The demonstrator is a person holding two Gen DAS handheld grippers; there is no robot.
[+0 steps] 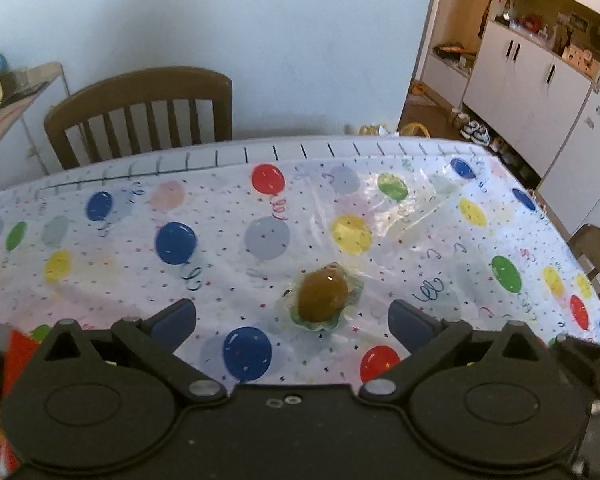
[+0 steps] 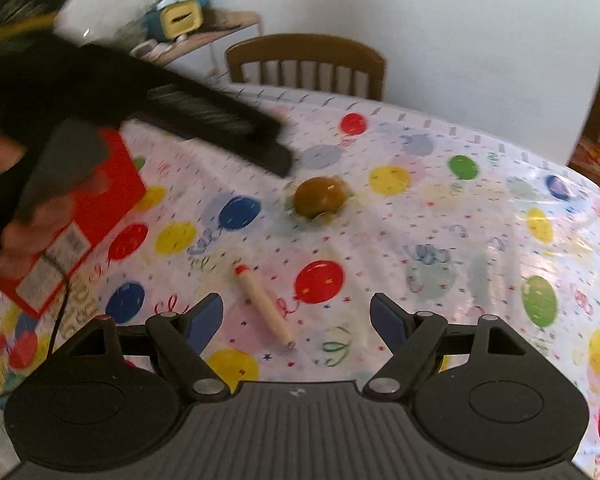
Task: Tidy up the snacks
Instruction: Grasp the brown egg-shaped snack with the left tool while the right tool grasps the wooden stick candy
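Both sets of jaws are spread wide with nothing between them. On the left gripper (image 1: pixel 292 320), the blue-padded fingers (image 1: pixel 176 320) frame a brown, egg-shaped snack (image 1: pixel 322 295) sealed in a clear wrapper with a green edge. The snack lies on the surface (image 1: pixel 120 280) just ahead of the fingertips, apart from them and a little toward the right-hand finger. The surface is covered by a white cloth printed with coloured balloons and streamers, with a shiny transparent sheet over it.

From the right wrist view, the right gripper (image 2: pixel 296 320) hovers above the same surface, and the wrapped snack (image 2: pixel 319 197) sits well ahead of it, near the middle of the cloth. A pale, stick-shaped snack with a red tip (image 2: pixel 263 307) lies at a slant just ahead of the right gripper's fingers, closer to the left-hand one and touching neither. To the left of that view, the left gripper's dark body (image 2: pixel 204 120) reaches over the surface, blurred, with its front end close to the wrapped snack. A person's hand (image 2: pixel 24 240) holds its handle in front of a red box (image 2: pixel 100 208) with a barcode label, which rests at the surface's left side. A wooden chair (image 1: pixel 140 112) stands at the far edge against a pale wall.
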